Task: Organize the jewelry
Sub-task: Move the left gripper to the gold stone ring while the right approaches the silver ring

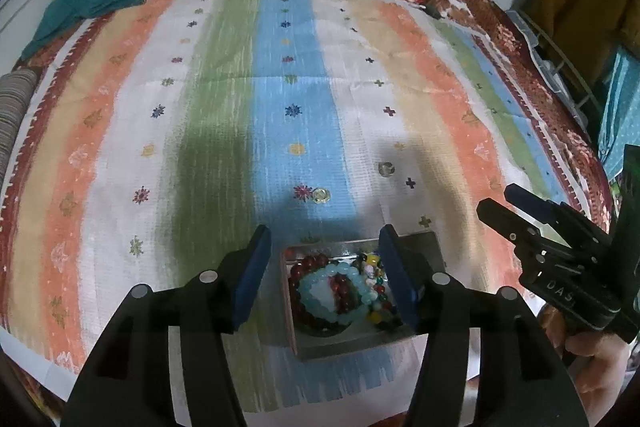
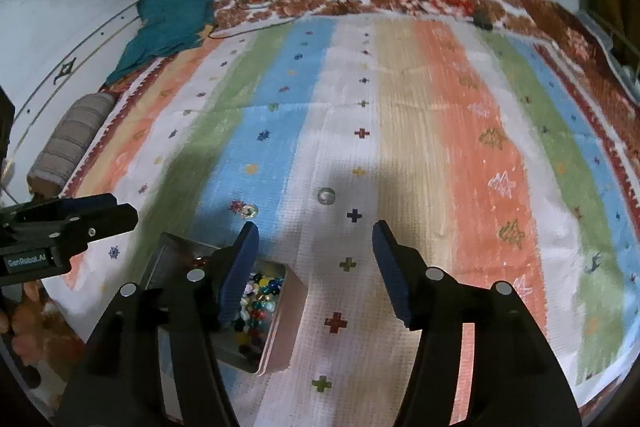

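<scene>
We see a big striped cloth (image 1: 224, 87) spread over a bed, and everything small lies on it. Near its close edge sits the metal box (image 1: 352, 343), our landmark. It looks stiff and light, so we think it could slide if bumped.

Inside the box lie bead bracelets: a pale blue bracelet (image 1: 320, 277) on top of a dark red bracelet (image 1: 296, 279), with loose colored beads (image 2: 258, 301) beside them. They look smooth, round and floppy, so we would pinch across the bead string, not one bead.

Just past the box, on the blue stripe, lies a small shiny ring (image 1: 321, 195). A second ring (image 1: 386, 169) lies a little farther off, on the white stripe. Both look tiny, hard and slippery. We would nip a ring across its rim, gently.

Our left hand-held gripper (image 1: 326, 275) hovers over the box, fingers wide apart, holding nothing. Our right hand-held gripper (image 2: 316, 267) points beside the box toward the rings, also wide apart and empty.
</scene>
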The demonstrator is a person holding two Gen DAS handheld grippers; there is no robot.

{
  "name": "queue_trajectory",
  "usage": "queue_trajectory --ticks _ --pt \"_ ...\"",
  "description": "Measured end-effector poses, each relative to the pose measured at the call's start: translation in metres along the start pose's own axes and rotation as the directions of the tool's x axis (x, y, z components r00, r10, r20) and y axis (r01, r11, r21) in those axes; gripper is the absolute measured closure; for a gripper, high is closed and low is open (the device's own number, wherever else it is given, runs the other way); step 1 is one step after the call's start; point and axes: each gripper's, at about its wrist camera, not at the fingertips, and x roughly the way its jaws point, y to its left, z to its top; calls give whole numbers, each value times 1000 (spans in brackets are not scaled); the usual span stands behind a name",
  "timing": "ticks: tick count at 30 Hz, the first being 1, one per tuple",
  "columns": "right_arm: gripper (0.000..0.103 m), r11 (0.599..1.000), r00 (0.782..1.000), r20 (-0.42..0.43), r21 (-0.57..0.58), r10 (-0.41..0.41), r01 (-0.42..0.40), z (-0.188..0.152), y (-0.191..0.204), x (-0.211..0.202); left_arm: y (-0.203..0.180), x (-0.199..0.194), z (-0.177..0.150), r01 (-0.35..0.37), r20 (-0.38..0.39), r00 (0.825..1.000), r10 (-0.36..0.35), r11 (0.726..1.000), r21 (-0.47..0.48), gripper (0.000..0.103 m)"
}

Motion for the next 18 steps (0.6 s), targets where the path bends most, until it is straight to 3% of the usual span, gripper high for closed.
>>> queue_trajectory --ticks 18 --pt "36 998 995 -104 66 -11 18 20 -17 49 -17 38 15 -63 -66 995 71 992 110 42"
